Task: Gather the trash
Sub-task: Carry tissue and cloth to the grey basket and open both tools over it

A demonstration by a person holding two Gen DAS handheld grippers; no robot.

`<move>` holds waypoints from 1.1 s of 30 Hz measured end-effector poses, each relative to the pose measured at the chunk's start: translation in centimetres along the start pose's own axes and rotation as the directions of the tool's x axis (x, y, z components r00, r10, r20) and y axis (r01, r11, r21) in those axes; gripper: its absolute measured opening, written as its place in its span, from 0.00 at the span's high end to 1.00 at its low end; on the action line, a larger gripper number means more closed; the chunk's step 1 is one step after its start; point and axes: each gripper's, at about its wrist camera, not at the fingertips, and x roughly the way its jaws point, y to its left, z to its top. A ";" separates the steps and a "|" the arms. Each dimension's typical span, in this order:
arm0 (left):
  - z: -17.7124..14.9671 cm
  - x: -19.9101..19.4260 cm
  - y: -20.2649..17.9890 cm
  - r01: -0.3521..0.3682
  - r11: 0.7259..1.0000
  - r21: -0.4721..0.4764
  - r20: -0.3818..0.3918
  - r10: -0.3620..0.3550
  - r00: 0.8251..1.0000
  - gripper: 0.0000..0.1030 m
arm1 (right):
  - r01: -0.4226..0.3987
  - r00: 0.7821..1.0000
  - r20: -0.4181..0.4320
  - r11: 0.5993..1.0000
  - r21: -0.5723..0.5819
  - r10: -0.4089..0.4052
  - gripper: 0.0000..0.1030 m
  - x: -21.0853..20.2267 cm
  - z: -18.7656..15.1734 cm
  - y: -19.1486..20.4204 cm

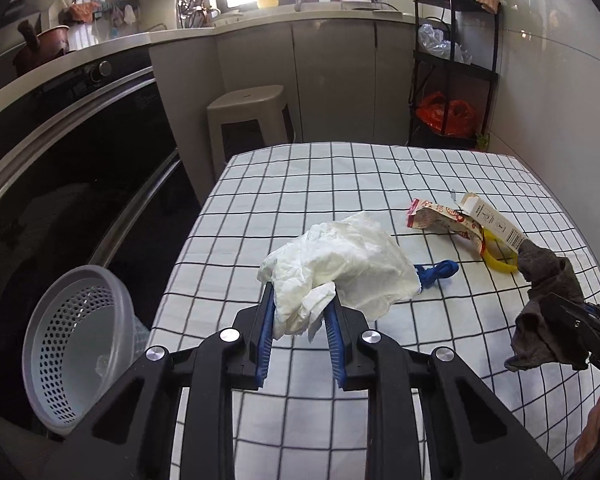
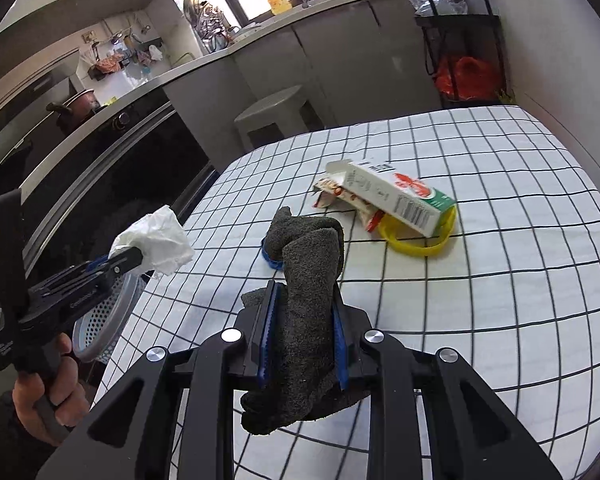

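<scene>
Carrying the tissue [image 1: 340,264] pinched in the left gripper [image 1: 300,312] over the basket [image 1: 76,344] before releasing works best; right gripper [image 2: 304,320] clamps the cloth [image 2: 308,280].

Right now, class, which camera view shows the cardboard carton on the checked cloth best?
The right wrist view: the cardboard carton lies in full sight, its open flap, red print and green end plain. In the left wrist view the same carton sits far off near the frame's right side, and the grey cloth in the right gripper hides its near end.
</scene>
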 end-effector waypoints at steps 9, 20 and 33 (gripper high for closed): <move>-3.5 -3.5 8.4 -0.042 0.998 -0.051 0.011 0.043 0.999 0.77 | -0.057 0.997 -0.052 0.995 -0.087 0.053 0.77 2.3 -2.9 6.6; -4.9 -4.2 19.9 -0.154 0.972 -0.180 -0.006 0.156 0.988 0.77 | -0.157 0.984 -0.108 0.973 -0.171 0.140 0.77 7.8 -2.7 19.9; -7.8 -1.4 29.9 -0.263 0.911 -0.317 -0.119 0.237 0.964 0.77 | -0.289 0.949 -0.214 0.912 -0.290 0.233 0.77 16.3 -1.8 32.8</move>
